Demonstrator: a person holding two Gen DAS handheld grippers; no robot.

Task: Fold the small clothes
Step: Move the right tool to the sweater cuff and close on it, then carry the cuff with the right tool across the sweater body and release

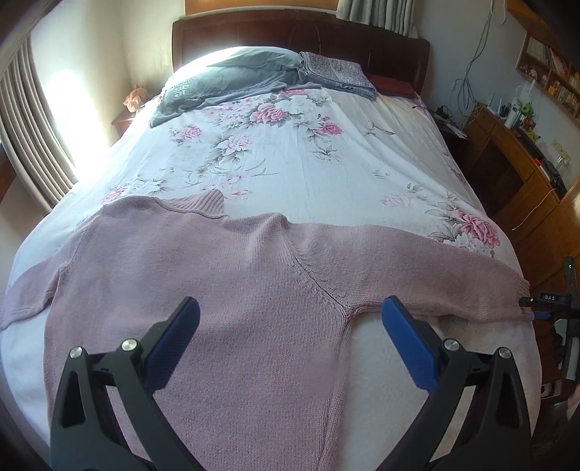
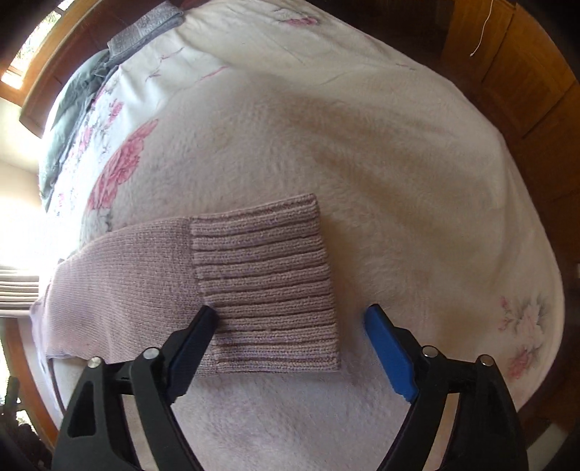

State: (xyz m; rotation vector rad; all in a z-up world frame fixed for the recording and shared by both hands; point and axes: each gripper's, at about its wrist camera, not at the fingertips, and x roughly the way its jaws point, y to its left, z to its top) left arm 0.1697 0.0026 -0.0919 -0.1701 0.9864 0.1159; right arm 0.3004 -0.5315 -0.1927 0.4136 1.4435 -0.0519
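— What is laid out on the bed (image 1: 326,163)?

— A pink knitted sweater (image 1: 203,290) is spread flat across the near end of the floral bedspread, its ribbed collar (image 1: 203,204) turned toward the headboard (image 1: 297,32). Both sleeves are stretched out sideways, one to each side of the bed.

— How is the left gripper (image 1: 290,315) held?

— It is held above the sweater's body, its blue-padded fingers (image 1: 174,340) spread wide apart. Nothing is clamped between them. One finger is seen over the knit of the body, the other over the bare bedspread just below the armpit of the sleeve that runs to the right of that view.

— And the right gripper (image 2: 290,322)?

— It is seen over the ribbed cuff (image 2: 264,282) at the end of that same sleeve (image 2: 123,279). Its fingers are also apart, and the cuff lies flat on the bedspread between them; one finger (image 2: 195,344) overlaps the cuff's near corner, the other is clear of it. Whether that finger presses on the knit cannot be told. In the left wrist view, part of this gripper is seen at the bed's edge, just beside the cuff.

— What else is seen?

— A grey pillow (image 1: 224,79) and a folded patterned cloth (image 1: 337,72) are placed by the headboard, well apart from the sweater. Curtains (image 1: 32,126) and a wooden desk (image 1: 514,155) are seen at the sides.
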